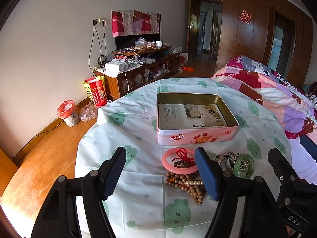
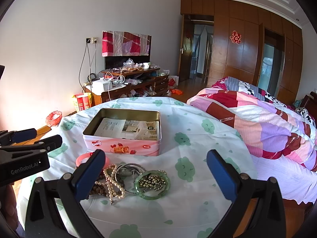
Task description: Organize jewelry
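Note:
An open pink tin box (image 1: 196,136) (image 2: 122,146) with a leaflet inside stands on the round table. In front of it lies a jewelry heap: a pink bangle (image 1: 168,163) (image 2: 81,157) with red cord, wooden beads (image 1: 188,186), a pearl strand (image 2: 111,180), silver bangles (image 1: 225,160) (image 2: 128,168) and a green bangle (image 1: 243,165) (image 2: 152,184) holding small metal beads. My left gripper (image 1: 160,168) is open above the table, just left of the heap. My right gripper (image 2: 156,172) is open, hovering over the green bangle.
The table wears a white cloth with green prints (image 1: 138,198) (image 2: 188,138). A bed with a patchwork quilt (image 1: 277,99) (image 2: 257,119) stands to the right. A cluttered cabinet (image 1: 138,67) and a bin (image 1: 68,113) stand along the far wall.

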